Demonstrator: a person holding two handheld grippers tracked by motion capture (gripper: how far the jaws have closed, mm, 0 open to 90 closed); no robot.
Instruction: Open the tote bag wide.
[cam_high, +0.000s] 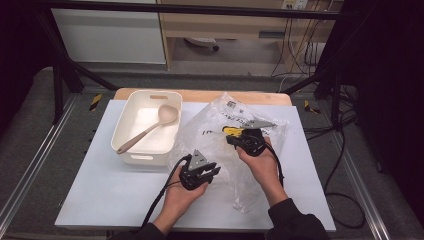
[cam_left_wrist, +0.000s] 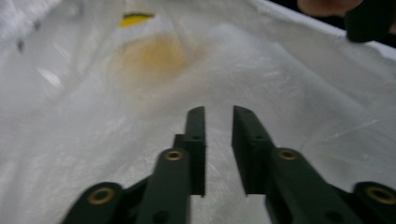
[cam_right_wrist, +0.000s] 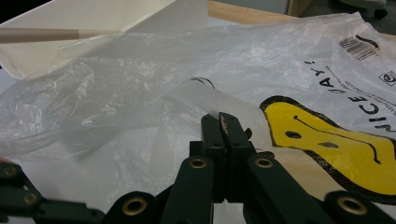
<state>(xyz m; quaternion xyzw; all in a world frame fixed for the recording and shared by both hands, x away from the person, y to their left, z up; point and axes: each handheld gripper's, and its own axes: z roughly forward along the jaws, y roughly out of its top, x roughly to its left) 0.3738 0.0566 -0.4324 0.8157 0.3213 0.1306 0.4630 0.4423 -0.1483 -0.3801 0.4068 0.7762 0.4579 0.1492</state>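
A: Item: clear plastic bag (cam_high: 235, 145), crumpled, printed with a yellow smiley and a barcode. Location: flat on the white table (cam_high: 100, 195), just right of the cream bin (cam_high: 131, 109); beige spoon (cam_high: 150, 129) lying inside that bin, handle over the rim.

B: Right gripper (cam_high: 248, 136): jaws fully together, a fold of the film pinched between the pads beside the yellow print (cam_right_wrist: 327, 154). Left gripper (cam_high: 207, 172): over the bag's near left part, jaws narrowed to a slim gap; in the left gripper view film lying beneath and ahead of them, none clearly between the pads (cam_left_wrist: 196, 135), so no hold judged yet.

A: Step in hand, by judgement: parting the bag's mouth.

B: Handling note: thin, slippery, clings to itself. Best to catch one layer only with the left, near the edge and apart from the right's pinch; then draw the two gently apart, low over the table. Risk: both layers grabbed together, or film tearing under a sharp tug
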